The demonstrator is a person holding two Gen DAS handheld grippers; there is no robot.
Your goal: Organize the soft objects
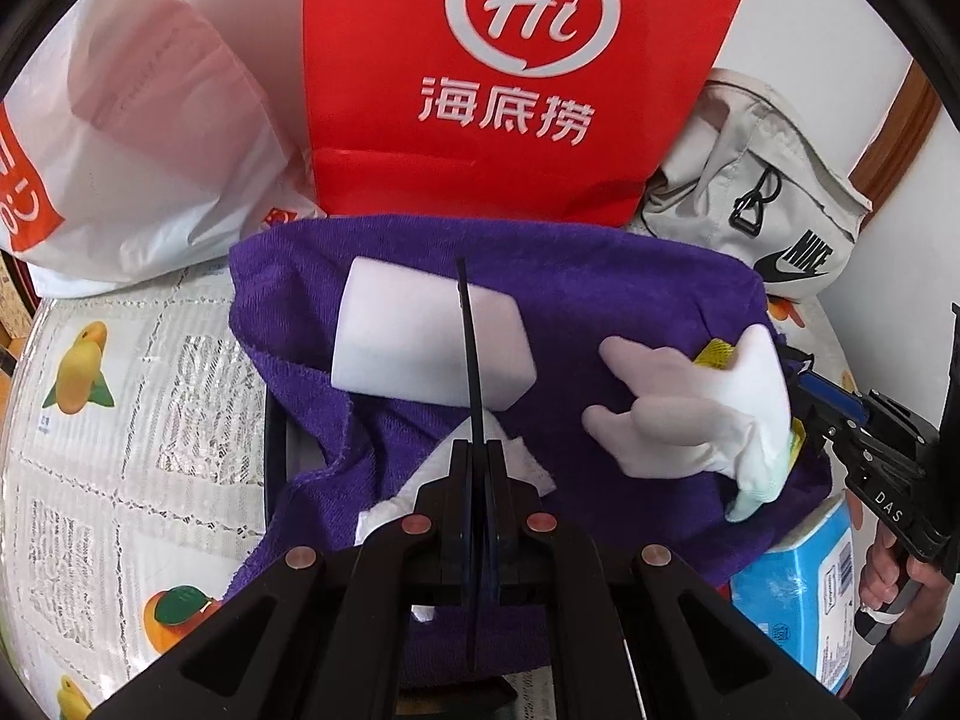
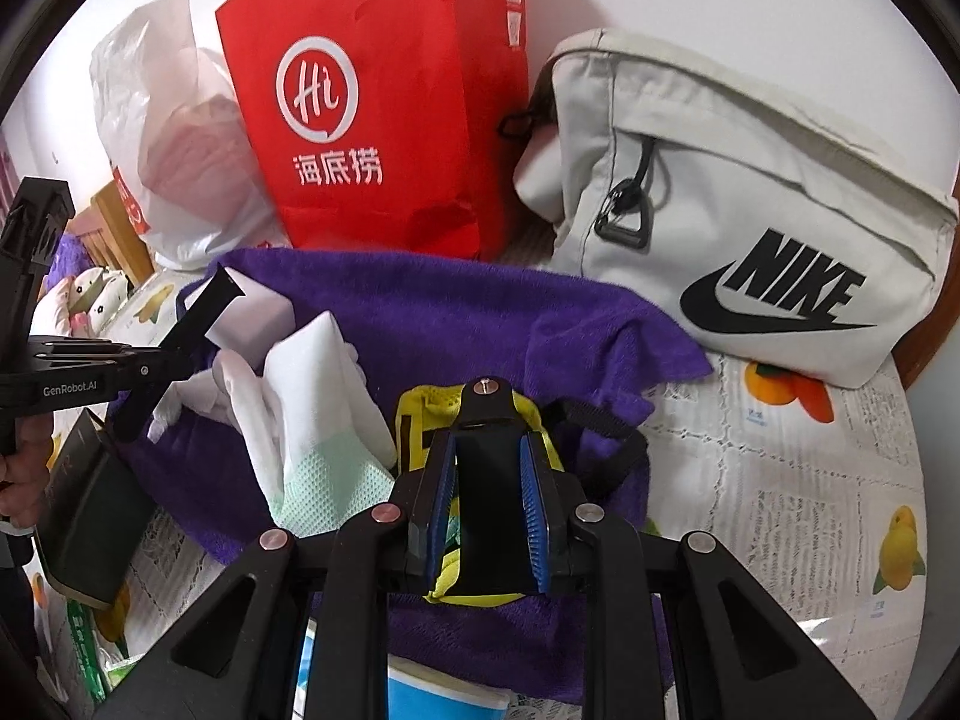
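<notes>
A purple towel [image 1: 600,300] lies spread over a dark box on the table; it also shows in the right wrist view [image 2: 480,324]. On it lie a white sponge block [image 1: 420,342], a white glove [image 1: 678,408] and a crumpled white cloth [image 1: 522,468]. My left gripper [image 1: 474,420] is shut and empty, its fingers pressed together above the sponge and cloth. My right gripper [image 2: 489,480] is open, its blue pads either side of a yellow mesh cloth with a black strap [image 2: 420,420]. The glove [image 2: 318,396] lies just left of it.
A red paper bag [image 1: 510,72] and a white plastic bag [image 1: 138,138] stand behind the towel. A grey Nike pouch [image 2: 750,210] lies at the back right. A blue tissue pack [image 1: 798,588] sits at the towel's near right. The tablecloth [image 1: 120,420] has fruit prints.
</notes>
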